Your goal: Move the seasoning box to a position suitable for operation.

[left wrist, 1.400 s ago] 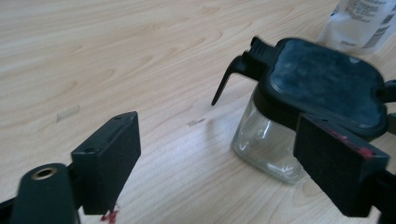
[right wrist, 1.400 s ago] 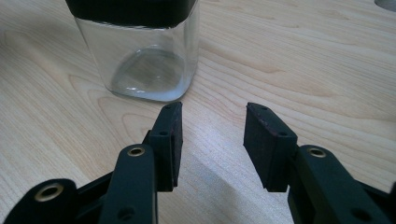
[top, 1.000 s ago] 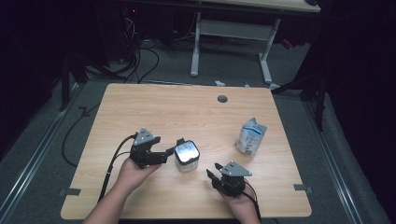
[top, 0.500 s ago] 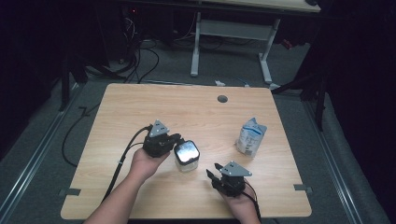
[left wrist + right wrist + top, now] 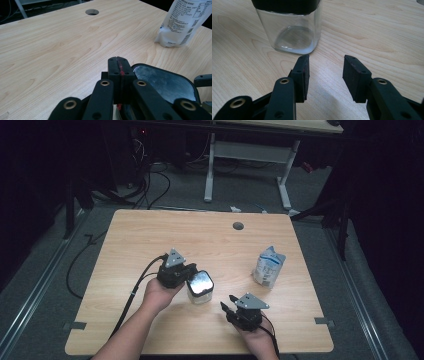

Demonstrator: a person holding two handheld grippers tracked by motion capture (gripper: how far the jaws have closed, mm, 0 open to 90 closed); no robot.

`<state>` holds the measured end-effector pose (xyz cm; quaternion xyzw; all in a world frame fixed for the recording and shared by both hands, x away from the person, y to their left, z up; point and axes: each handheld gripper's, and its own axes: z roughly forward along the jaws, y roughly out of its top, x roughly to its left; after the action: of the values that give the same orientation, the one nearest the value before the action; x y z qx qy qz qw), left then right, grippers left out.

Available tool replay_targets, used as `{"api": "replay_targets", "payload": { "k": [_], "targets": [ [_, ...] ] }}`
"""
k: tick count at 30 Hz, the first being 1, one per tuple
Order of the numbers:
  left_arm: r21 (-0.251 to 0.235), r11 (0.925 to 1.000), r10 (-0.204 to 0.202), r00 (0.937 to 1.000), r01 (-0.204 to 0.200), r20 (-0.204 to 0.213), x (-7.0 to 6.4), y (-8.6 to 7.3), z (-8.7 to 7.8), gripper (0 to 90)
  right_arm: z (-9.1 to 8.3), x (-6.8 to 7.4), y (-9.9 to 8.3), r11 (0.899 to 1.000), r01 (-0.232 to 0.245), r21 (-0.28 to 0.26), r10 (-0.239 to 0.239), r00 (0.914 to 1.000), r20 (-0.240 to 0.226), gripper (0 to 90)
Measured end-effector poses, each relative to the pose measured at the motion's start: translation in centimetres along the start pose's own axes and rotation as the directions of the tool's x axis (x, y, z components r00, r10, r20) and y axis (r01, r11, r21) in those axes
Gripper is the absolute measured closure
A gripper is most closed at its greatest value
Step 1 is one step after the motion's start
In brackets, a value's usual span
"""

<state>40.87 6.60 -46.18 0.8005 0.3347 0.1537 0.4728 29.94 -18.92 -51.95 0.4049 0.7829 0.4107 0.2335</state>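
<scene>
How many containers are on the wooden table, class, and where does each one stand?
2. The glass jar stands near the table's middle, right beside the left gripper. The white pouch stands upright toward the table's right side, apart from both grippers.

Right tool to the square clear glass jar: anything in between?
Nothing: bare wood tabletop between the open right tool and the jar, in the right gripper view.

High view: fixed above the person's side, facing forward and down over the whole light wooden table (image 5: 150, 240). Left gripper view: low, close, looking across the tabletop toward the round cable hole (image 5: 92, 11). Right gripper view: near table level, facing the square clear glass jar (image 5: 292, 27), also seen from above.
</scene>
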Motion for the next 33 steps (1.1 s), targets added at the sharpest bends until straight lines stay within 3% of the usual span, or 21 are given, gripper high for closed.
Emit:
{"api": "replay_targets", "payload": {
  "k": [4, 16, 33],
  "targets": [
    [-0.009, 1.0, -0.004, 1.0, 0.004, 0.002, 0.1, -0.1, 0.0, 90.0, 0.0, 0.1, 0.0, 1.0, 0.001, 0.002, -0.001, 1.0, -0.003, 58.5],
    [-0.021, 0.9994, -0.026, 0.9996, 0.026, 0.003, 0.3, -0.3, 0.1, 90.0, -0.4, 0.8, 0.8, 0.999, 0.019, -0.037, -0.02, 0.9995, -0.026, 80.6],
    [-0.038, 0.9985, -0.039, 0.9992, 0.039, 0.0, 0.2, -0.5, 0.1, 90.0, -0.2, 1.2, 1.5, 0.998, 0.018, -0.068, -0.021, 0.9991, -0.037, 82.9]
  ]
}}
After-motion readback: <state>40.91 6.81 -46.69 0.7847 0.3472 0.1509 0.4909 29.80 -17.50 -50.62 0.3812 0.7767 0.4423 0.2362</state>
